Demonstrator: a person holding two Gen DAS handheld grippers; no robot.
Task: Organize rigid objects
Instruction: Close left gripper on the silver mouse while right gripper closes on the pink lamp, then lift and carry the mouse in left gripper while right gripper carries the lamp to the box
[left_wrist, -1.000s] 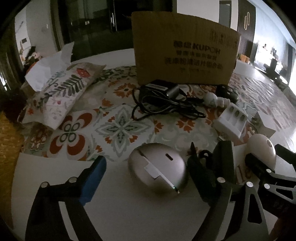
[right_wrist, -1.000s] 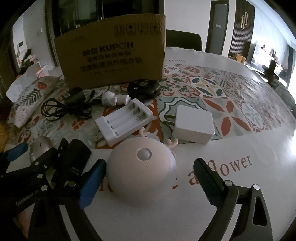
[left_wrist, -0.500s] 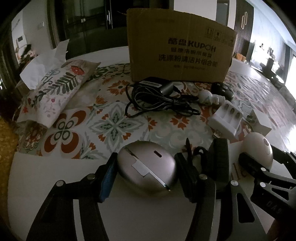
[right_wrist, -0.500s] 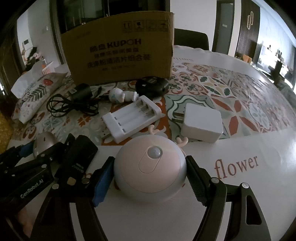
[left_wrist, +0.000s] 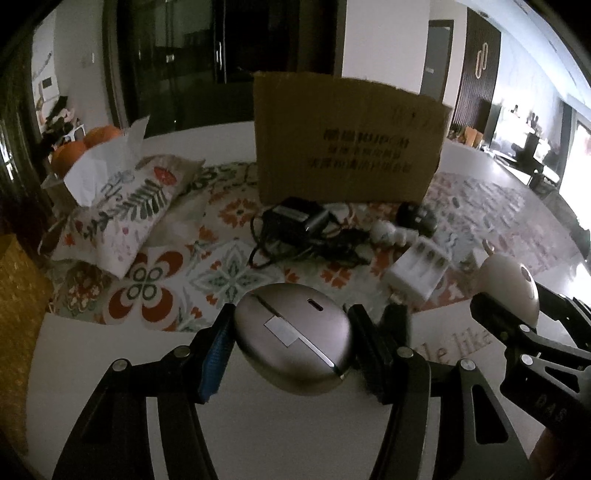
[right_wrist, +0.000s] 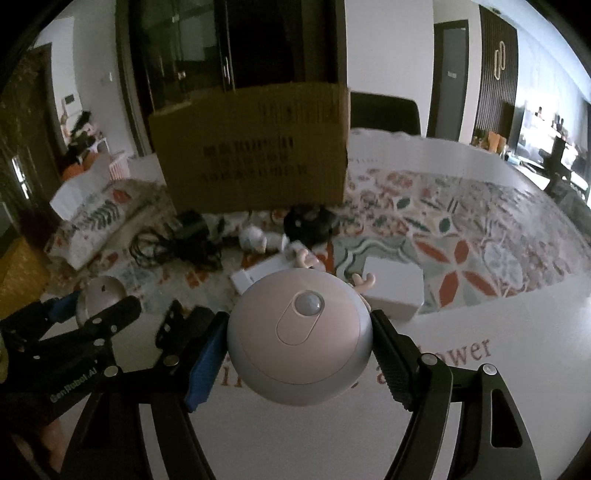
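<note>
My left gripper (left_wrist: 291, 343) is shut on a silver egg-shaped case (left_wrist: 293, 338) and holds it above the table. My right gripper (right_wrist: 299, 349) is shut on a pink round night light with small antlers (right_wrist: 299, 336), also lifted; it shows at the right of the left wrist view (left_wrist: 511, 282). The left gripper with the silver case shows at the left of the right wrist view (right_wrist: 99, 299). A brown cardboard box (left_wrist: 347, 158) stands upright at the back of the table, also in the right wrist view (right_wrist: 255, 147).
On the patterned tablecloth (left_wrist: 221, 273) lie a black adapter with tangled cable (left_wrist: 299, 225), a white battery charger (left_wrist: 417, 273), a small white figurine (right_wrist: 255, 238), a black mouse (right_wrist: 310, 223) and a white square charger (right_wrist: 393, 291). A floral tissue pouch (left_wrist: 125, 206) lies left.
Both grippers closed on their objects and lifted them off the table. The silver case and the night light now sit higher in their views.
</note>
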